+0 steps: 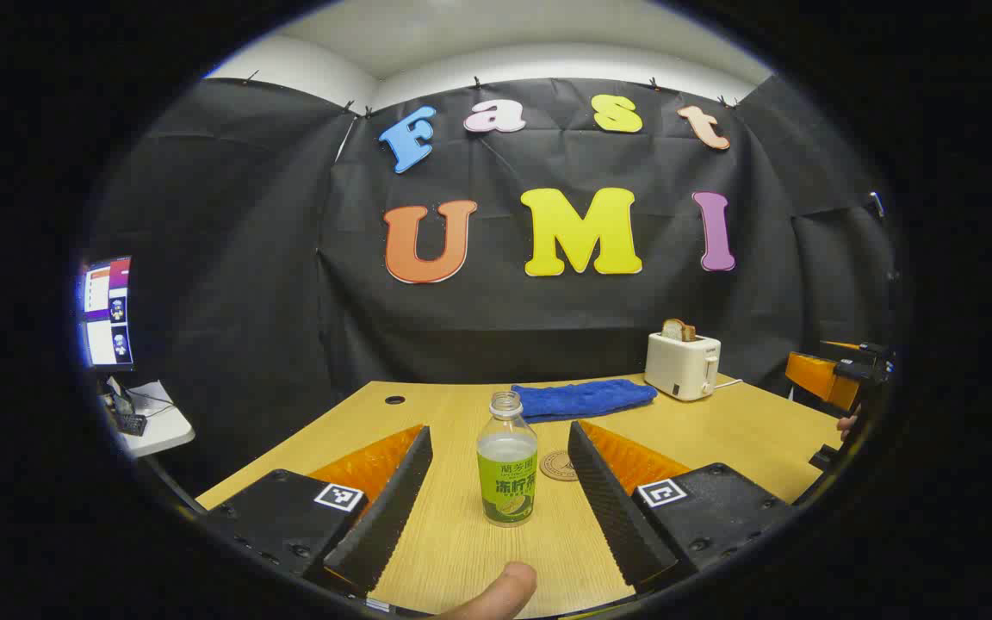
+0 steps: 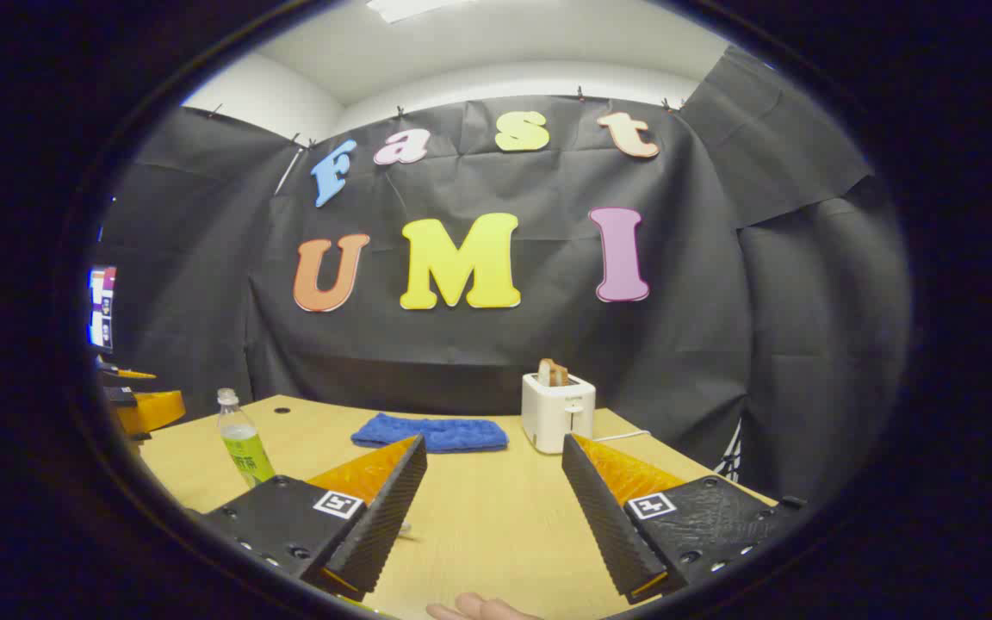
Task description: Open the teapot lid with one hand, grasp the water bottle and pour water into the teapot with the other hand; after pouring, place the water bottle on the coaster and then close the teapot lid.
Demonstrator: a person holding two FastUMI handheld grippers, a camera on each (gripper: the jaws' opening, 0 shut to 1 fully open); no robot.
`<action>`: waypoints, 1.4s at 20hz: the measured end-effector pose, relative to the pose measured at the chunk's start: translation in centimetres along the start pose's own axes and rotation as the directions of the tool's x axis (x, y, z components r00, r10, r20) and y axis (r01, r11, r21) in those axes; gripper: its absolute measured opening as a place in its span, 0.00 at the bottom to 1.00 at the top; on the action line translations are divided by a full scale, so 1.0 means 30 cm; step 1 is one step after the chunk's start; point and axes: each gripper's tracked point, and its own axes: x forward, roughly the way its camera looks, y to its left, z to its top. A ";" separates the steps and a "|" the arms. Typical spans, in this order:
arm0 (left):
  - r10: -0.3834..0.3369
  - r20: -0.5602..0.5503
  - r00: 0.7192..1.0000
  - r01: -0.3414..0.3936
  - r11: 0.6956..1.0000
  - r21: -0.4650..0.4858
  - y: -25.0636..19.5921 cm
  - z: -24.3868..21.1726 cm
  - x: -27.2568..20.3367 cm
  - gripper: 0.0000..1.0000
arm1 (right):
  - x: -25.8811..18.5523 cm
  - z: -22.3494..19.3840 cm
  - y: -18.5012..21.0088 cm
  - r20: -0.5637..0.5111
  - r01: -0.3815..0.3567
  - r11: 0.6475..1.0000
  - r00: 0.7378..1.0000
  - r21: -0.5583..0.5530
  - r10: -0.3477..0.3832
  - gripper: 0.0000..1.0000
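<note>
An uncapped water bottle (image 1: 506,472) with a green label stands upright on the wooden table, just ahead of my left gripper (image 1: 500,435), which is open with the bottle between the lines of its fingers but untouched. A round cork coaster (image 1: 559,465) lies just behind the bottle to its right. In the right gripper view the bottle (image 2: 243,439) stands at the far left. My right gripper (image 2: 494,452) is open over bare table. The right gripper (image 1: 832,379) also appears at the right edge of the left gripper view.
A blue towel (image 1: 584,399) lies folded at the back of the table (image 1: 453,551). A white toaster (image 1: 682,365) with bread in it stands behind on the right, its cord trailing. A monitor (image 1: 106,310) and a small side table sit off to the left.
</note>
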 end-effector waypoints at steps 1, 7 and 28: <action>0.000 -0.008 1.000 0.000 1.000 0.004 0.002 -0.011 0.004 0.99 | 0.004 -0.012 0.006 -0.012 -0.008 1.000 1.000 0.000 0.008 0.95; 0.010 -0.016 1.000 -0.010 1.000 0.018 0.005 -0.017 0.052 0.99 | 0.013 -0.036 0.016 -0.053 -0.024 0.999 0.998 0.042 0.027 0.95; 0.026 -0.023 0.999 -0.025 0.999 0.025 0.047 -0.034 0.063 0.99 | 0.244 -0.335 0.387 -0.191 -0.213 0.975 0.957 0.058 0.220 0.96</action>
